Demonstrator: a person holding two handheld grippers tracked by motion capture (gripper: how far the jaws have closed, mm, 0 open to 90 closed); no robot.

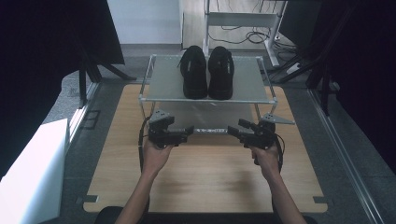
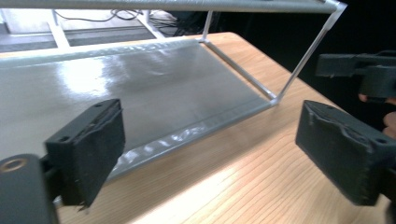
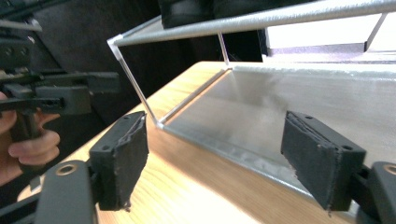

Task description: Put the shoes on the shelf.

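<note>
A pair of black shoes [image 1: 208, 71] stands side by side on the top shelf of a two-tier metal shoe rack [image 1: 159, 79]; their soles show above the top rail as the shoes [image 3: 187, 11] in the right gripper view. My left gripper [image 1: 189, 129] hovers in front of the rack's lower shelf [image 2: 140, 88], left of centre, jaws wide apart and empty [image 2: 210, 154]. My right gripper [image 1: 235, 127] mirrors it on the right, also open with nothing between its pads [image 3: 215, 158]. Both point inward, toward each other, just above the wooden tabletop.
The rack sits at the far half of a wooden tabletop [image 1: 205, 177]. A white box [image 1: 32, 177] stands off the table's left side. Dark curtains flank both sides, and a white desk frame with cables [image 1: 243, 23] lies beyond the rack.
</note>
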